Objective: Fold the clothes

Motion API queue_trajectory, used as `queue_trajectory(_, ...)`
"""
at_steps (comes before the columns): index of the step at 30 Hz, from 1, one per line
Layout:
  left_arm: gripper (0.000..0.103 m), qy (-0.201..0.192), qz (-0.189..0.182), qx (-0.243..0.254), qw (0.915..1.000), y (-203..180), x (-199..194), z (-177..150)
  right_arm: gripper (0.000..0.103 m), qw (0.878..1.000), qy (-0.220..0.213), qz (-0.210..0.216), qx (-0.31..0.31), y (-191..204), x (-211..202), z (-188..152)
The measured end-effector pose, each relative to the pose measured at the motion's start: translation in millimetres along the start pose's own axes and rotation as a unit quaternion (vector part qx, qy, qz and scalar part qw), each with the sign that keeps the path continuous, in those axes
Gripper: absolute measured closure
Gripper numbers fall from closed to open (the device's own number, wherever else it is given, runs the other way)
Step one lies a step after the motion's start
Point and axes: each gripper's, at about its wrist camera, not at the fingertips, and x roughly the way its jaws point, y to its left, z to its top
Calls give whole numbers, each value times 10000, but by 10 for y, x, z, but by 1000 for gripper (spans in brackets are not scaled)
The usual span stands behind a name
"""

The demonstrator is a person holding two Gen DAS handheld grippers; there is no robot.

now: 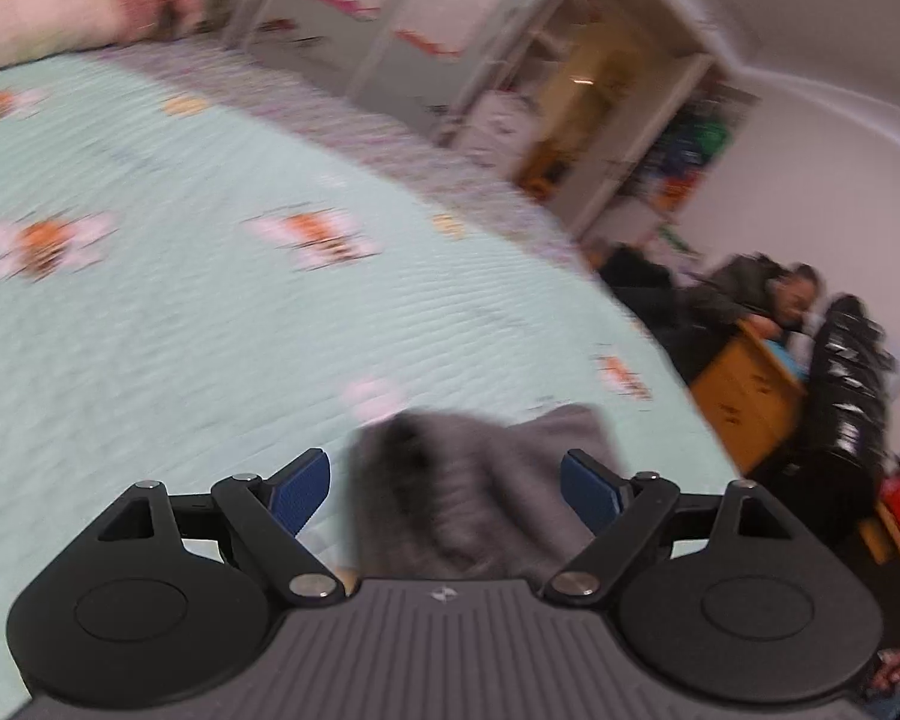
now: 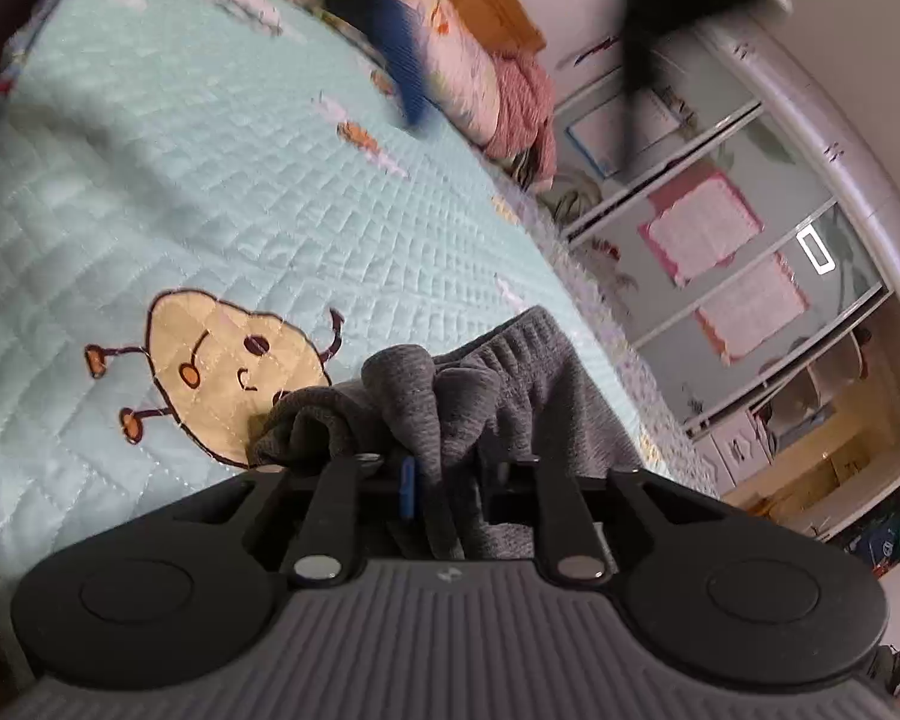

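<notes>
The soft, limp grey garment (image 2: 450, 396) bunched between the right gripper (image 2: 444, 480) jaws, grip uncertain, while the left gripper (image 1: 444, 480) stood open; its elastic waistband seemed the best hold.

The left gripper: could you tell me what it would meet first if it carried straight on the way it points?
Most likely the grey garment, bunched between the open left gripper fingers. Beyond it lies the mint quilted bedspread. The left wrist view is blurred, so depth is uncertain.

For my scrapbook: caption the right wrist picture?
Right gripper with bunched grey knit garment between its fingers, over mint quilted bedspread.
</notes>
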Motion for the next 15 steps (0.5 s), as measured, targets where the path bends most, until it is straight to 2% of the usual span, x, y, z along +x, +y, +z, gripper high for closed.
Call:
queue_trajectory(1, 15, 28, -138, 112, 9998, -97, 86, 42, 70, 9998, -103, 57, 156, -63, -71, -16)
queue_trajectory(2, 15, 56, -276, 224, 9994, -194, 172, 84, 60, 9992, -207, 114, 311, -125, -141, -32)
queue_trajectory(3, 15, 152, -335, 364, 9987, -277, 269, 86, 55, 9976, -315, 221, 567, -212, -232, -71)
queue_trajectory(6, 16, 514, -363, 840, 9945, -447, 551, -13, 56, 9805, -445, 631, 1807, -584, -568, -368)
queue_trajectory(8, 18, 752, -217, 1228, 9893, -491, 649, -152, 58, 9652, -339, 678, 2501, -845, -700, -570)
queue_trajectory(9, 19, 851, -166, 1405, 9863, -497, 680, -225, 62, 9550, -281, 665, 2875, -992, -745, -668)
queue_trajectory(11, 23, 1092, -32, 1670, 9799, -437, 735, -361, 68, 9270, -159, 611, 3698, -1340, -740, -848)
queue_trajectory(12, 29, 1225, 113, 1861, 9748, -412, 764, -445, 69, 9091, -119, 739, 4098, -1526, -681, -917)
queue_trajectory(15, 29, 1264, 188, 2108, 9691, -319, 751, -619, 74, 8548, -201, 1434, 4984, -2029, -357, -992)
